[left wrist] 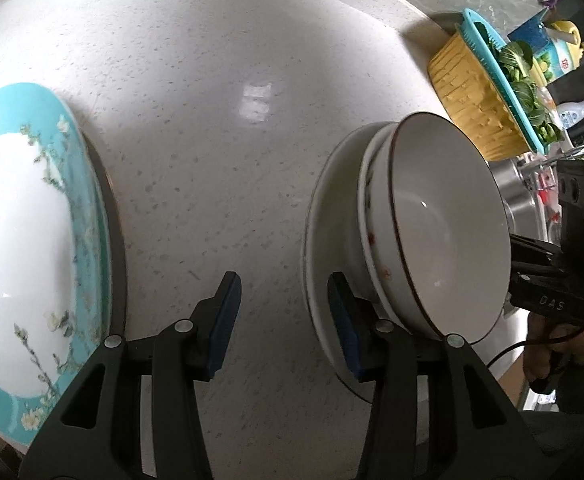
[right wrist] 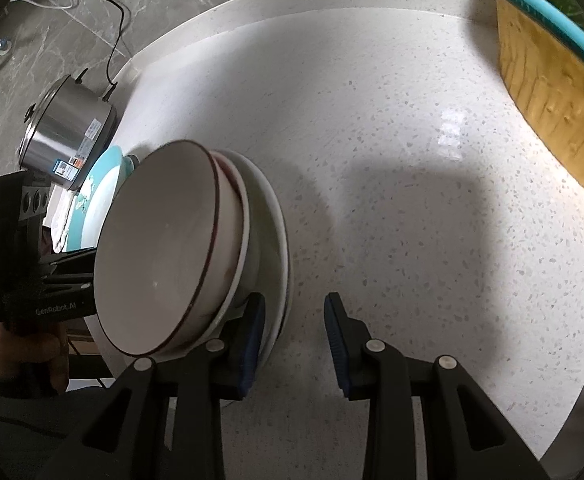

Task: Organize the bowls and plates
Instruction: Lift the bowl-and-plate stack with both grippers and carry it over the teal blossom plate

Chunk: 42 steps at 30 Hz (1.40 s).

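Speckled countertop [left wrist: 220,128]: white plate [left wrist: 323,208], teal plate [left wrist: 88,184], perhaps a cooker [right wrist: 68,136].

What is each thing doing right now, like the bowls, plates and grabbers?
Top bowl: empty, nested in the second bowl.
Second bowl: stained, sitting on the white plate.
White plate: on the counter, under the bowls.
Teal plate: alone on the counter, nothing on it.
Left gripper: open, one finger at the white plate's rim.
Right gripper: open, one finger at the plate's rim.
Basket: holding greens.
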{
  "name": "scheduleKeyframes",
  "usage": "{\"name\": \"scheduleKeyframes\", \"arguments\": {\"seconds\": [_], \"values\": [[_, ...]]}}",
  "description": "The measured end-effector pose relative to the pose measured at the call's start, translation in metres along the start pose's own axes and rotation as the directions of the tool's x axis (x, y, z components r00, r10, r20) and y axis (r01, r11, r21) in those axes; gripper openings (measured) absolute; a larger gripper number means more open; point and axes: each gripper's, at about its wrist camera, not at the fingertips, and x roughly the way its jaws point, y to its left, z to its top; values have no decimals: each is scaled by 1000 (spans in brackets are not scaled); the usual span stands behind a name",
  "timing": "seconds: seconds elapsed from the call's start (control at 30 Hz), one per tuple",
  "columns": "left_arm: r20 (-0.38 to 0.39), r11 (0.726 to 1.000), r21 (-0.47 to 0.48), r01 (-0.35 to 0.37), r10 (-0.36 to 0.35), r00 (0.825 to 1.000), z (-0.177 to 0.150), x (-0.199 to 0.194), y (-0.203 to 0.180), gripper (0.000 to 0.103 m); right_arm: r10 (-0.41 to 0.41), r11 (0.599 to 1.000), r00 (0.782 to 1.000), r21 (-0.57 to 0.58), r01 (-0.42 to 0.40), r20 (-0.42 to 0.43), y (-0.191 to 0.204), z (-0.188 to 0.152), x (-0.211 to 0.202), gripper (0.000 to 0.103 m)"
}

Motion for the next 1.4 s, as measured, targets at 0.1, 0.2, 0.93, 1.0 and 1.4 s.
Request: {"name": "scheduleKeyframes", "arguments": {"seconds": [0.1,0.2,0.93,1.0,1.4], "values": [[7,1000,7,3,-3,1000,3,2,-2,35,5,1000,1000,6,-5,10,-1,0,2,34],[20,999,48,-14,13,1000,8,2,-15,20,18,1000,1000,-6,-18,1,2,0,6,27],[27,990,123,-69,66,997,12,-4,-44,10,-58,998,998,3,58,8,18,-2,0,15],[37,990,121,-70,66,997,11,-10,-44,10,-57,998,998,1,57,15,21,-3,-4,15],[83,994,84,-73,66,994,0,-62,-46,10,-39,998,999,-46,41,35,45,-2,-34,15]]}}
